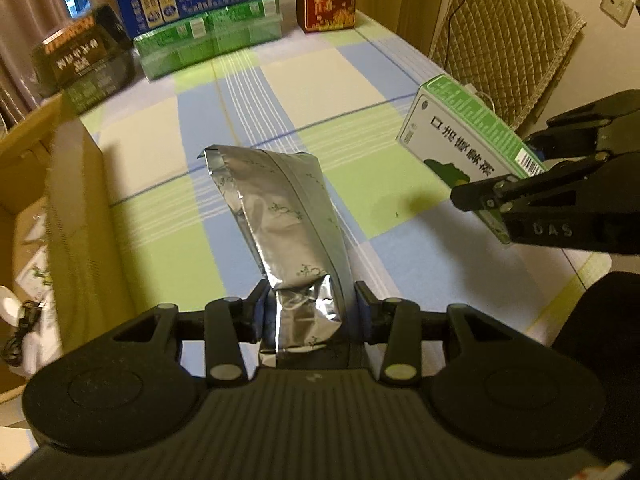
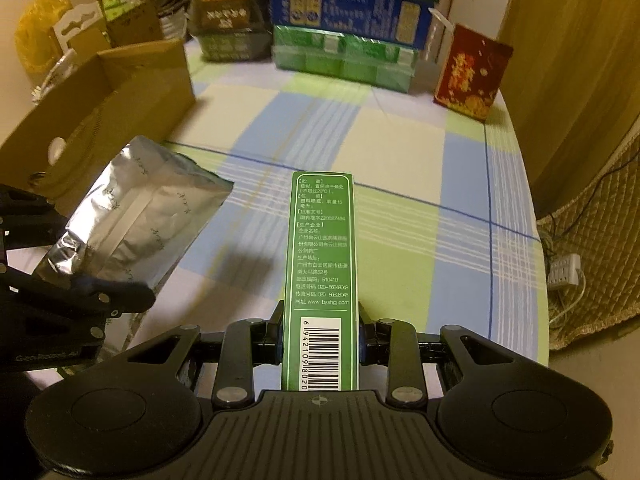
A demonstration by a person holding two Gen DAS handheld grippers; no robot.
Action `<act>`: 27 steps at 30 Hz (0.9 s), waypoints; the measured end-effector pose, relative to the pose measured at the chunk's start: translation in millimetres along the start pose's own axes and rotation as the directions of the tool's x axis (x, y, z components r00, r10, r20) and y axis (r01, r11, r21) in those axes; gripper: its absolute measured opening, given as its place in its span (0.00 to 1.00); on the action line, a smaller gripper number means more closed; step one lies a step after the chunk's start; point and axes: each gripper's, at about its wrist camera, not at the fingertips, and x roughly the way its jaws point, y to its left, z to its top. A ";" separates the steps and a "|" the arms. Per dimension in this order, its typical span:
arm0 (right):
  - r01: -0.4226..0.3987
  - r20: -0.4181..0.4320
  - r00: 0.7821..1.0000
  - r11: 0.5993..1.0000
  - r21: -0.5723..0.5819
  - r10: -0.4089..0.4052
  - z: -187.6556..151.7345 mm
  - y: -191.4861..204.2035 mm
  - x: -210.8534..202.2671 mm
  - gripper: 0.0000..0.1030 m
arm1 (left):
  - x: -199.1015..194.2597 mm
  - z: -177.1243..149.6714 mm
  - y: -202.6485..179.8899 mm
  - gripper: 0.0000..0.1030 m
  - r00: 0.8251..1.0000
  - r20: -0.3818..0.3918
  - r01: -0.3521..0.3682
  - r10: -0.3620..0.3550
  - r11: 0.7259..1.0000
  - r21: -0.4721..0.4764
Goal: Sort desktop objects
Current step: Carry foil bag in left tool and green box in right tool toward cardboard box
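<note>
My left gripper (image 1: pixel 310 312) is shut on a silver foil pouch (image 1: pixel 280 216) and holds it above the checked tablecloth; the pouch sticks forward and up. It also shows at the left of the right wrist view (image 2: pixel 136 216), held by the left gripper (image 2: pixel 80 292). My right gripper (image 2: pixel 320 332) is shut on a green and white medicine box (image 2: pixel 320 248) that points forward over the table. In the left wrist view the box (image 1: pixel 460 136) is at the right, held by the right gripper (image 1: pixel 512 200).
An open cardboard box (image 1: pixel 72 200) stands at the table's left edge (image 2: pixel 120 92), with a black cable and papers inside. Blue and green cartons (image 2: pixel 344 32), a dark carton (image 1: pixel 80 60) and a red box (image 2: pixel 472 76) line the far edge. A quilted chair (image 1: pixel 508 28) stands right.
</note>
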 end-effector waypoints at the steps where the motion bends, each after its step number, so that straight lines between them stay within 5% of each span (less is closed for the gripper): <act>1: -0.003 0.008 1.000 1.000 -0.003 0.003 1.0 3.6 -3.5 0.27 | -6.5 -0.6 1.1 0.36 1.000 0.008 -0.004 0.004 1.000 0.001; 27: -0.122 0.135 0.981 0.986 -0.109 0.137 64.0 141.6 -48.2 0.27 | -140.2 -24.9 112.5 0.36 0.984 0.096 -0.144 0.151 0.987 -0.077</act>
